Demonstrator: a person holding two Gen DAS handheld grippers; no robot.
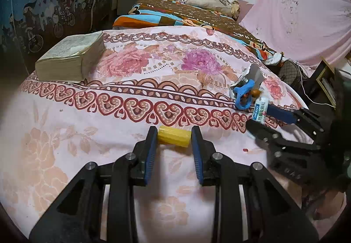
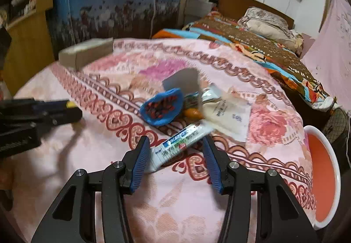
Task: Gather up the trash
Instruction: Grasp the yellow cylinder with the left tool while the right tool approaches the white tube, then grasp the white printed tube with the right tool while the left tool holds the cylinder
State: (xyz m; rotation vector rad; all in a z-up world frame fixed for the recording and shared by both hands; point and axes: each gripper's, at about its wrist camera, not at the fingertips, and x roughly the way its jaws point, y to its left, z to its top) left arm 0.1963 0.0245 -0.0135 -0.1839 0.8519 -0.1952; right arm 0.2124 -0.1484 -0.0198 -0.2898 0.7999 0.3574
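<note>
The toothpaste tube (image 2: 183, 141) lies slantwise between the right gripper's (image 2: 177, 161) spread, unclosed jaws just short of the blue sock (image 2: 162, 107), while the left gripper's (image 1: 174, 150) released jaws flank a yellow cylinder (image 1: 174, 138).

Both wrist views sit low and close over the floral tabletop (image 1: 122, 98), facing the bed (image 1: 175, 12) at 12 o'clock; they share the blue-wrapper pile (image 2: 162, 109) and book (image 1: 70, 58).
</note>
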